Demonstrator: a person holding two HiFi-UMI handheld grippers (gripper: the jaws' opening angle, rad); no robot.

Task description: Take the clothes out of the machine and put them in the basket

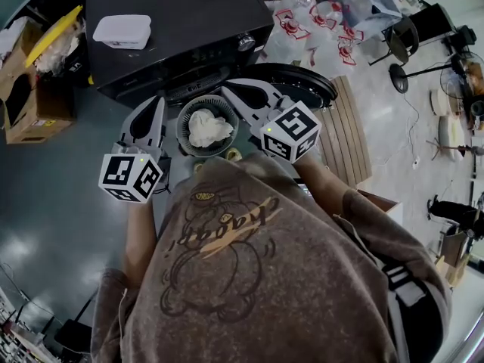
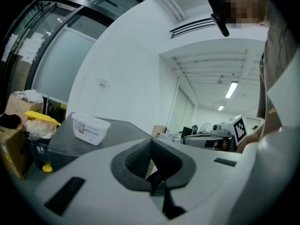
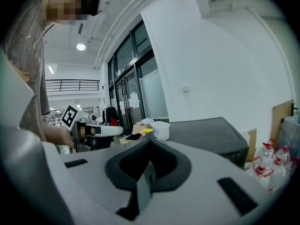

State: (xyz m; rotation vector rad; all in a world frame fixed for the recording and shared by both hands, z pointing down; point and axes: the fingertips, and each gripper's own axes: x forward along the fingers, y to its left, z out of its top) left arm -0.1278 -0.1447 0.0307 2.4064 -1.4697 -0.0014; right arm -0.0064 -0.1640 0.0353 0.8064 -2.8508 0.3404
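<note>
White lidded tub (image 1: 122,31), upper left. Left of it, open cardboard boxes (image 1: 30,100) stand on the glossy floor (image 1: 60,203). A yellow lid (image 1: 53,32) is tilted over one, with pale stuff beneath. Upper right, clear jugs (image 1: 318,21) with red handles are clustered. Below them a wooden slat board (image 1: 349,131) lies flat.

Hardly any writing can be read here. On the front of the person's brown sweatshirt (image 1: 249,278) stands one word (image 1: 227,229) in slanted script above a drawn cartoon figure; its letters are not clear enough to spell. The white box (image 2: 90,128), lying near the left edge of the top of the machine (image 1: 174,21), has a label (image 2: 89,129) with bluish print, too small to read. The two cubes (image 1: 130,176) (image 1: 292,132) carry only square black-and-white code patterns, no letters.
</note>
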